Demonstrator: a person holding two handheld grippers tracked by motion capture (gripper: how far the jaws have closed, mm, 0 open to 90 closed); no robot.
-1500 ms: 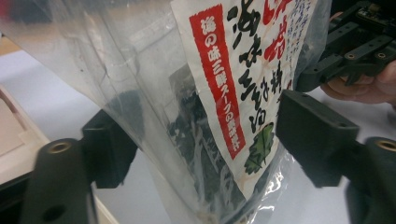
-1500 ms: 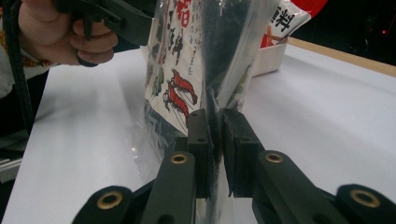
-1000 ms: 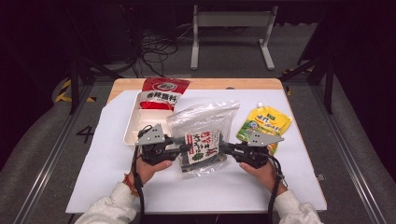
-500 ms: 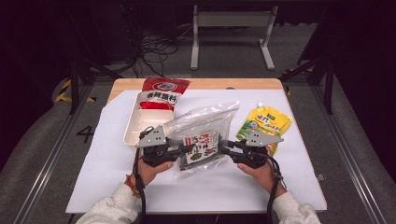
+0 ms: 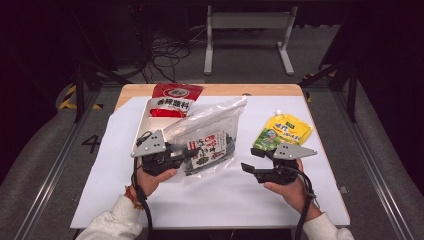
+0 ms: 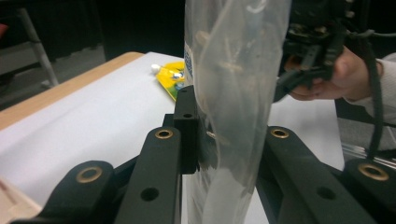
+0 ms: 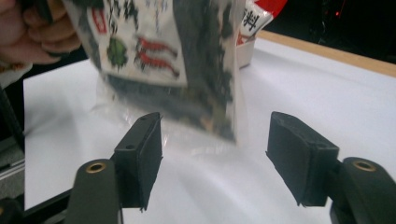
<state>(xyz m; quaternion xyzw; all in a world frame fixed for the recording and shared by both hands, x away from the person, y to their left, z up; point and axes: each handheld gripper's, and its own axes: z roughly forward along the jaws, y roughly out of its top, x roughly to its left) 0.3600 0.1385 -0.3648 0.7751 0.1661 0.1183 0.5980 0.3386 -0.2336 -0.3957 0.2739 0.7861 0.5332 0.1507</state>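
Note:
A clear plastic bag (image 5: pixel 207 135) with a dark printed snack packet (image 5: pixel 205 150) inside hangs tilted over the white table sheet. My left gripper (image 5: pixel 189 156) is shut on the bag's left edge; its jaws closed further on it within the last second. In the left gripper view, the black pads (image 6: pixel 189 128) pinch the clear film (image 6: pixel 233 70). My right gripper (image 5: pixel 249 160) stands open a little to the right of the bag, its jaws just opened, with nothing between them. In the right gripper view, the bag (image 7: pixel 163 51) hangs beyond the tips of the open gripper (image 7: pixel 215 154).
A yellow-green spout pouch (image 5: pixel 282 131) lies on the sheet at the right. A red packet (image 5: pixel 175 100) rests in a pale tray (image 5: pixel 142 125) behind the bag. White sheet (image 5: pixel 225 200) covers the wooden table; the near part is bare.
The right gripper has let go of the bag's right edge, opened wide and drawn back to the right. The left gripper has kept its grip and lifted the bag a little.

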